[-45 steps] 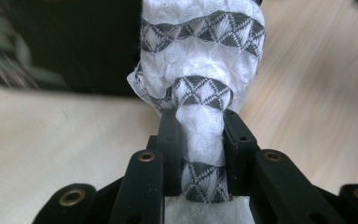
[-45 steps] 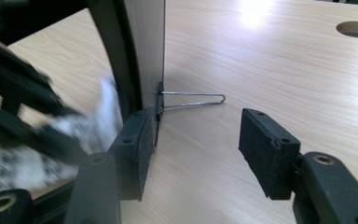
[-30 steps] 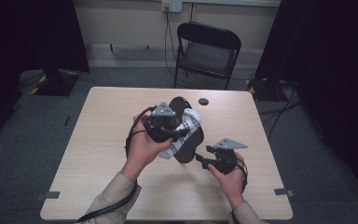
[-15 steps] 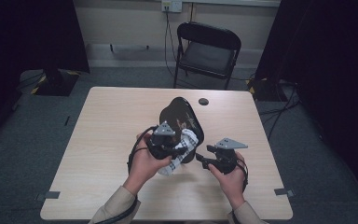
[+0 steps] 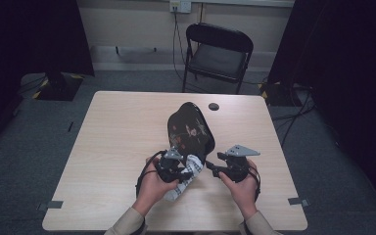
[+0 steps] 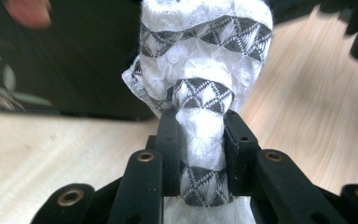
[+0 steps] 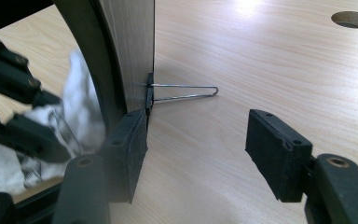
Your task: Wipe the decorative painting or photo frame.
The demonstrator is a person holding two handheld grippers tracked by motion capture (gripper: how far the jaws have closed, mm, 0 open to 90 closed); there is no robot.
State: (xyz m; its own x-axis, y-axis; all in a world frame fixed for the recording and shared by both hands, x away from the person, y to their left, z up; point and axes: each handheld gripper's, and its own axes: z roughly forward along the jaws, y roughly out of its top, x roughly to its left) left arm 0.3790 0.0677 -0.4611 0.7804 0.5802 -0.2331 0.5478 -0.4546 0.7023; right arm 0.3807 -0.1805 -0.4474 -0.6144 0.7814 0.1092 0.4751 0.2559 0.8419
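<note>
In the high view the left claw (image 5: pixel 172 169) has come down from where it hung a second ago, above the middle of the frame, to just over the worktop (image 5: pixel 112 147) at lower centre, and the patterned white cloth (image 5: pixel 185 175) it carries has come down with it. The cloth now sits low against the near end of the black oval tray (image 5: pixel 190 129), which stands tilted on its edge, its flowered face towards the camera. The right claw (image 5: pixel 214 169) sits where it was, just to the right of the tray's bottom edge. That drop looks like the start of a wiping pass along the tray's lower part, with the other hand steadying it. In the left gripper view the jaws are clamped on a bunched roll of the cloth (image 6: pixel 200 135), which bulges out ahead of them towards the tray (image 6: pixel 70 70), dark across the upper left of the frame. In the right gripper view the jaws stand apart and pinch nothing; one pad (image 7: pixel 129 149) lies against the tray's edge (image 7: pixel 130 60) at left, beside a small wire clip (image 7: pixel 182 92) fixed there, while the other pad is out over bare wood. The cloth (image 7: pixel 74 116) is a blur at far left.
</note>
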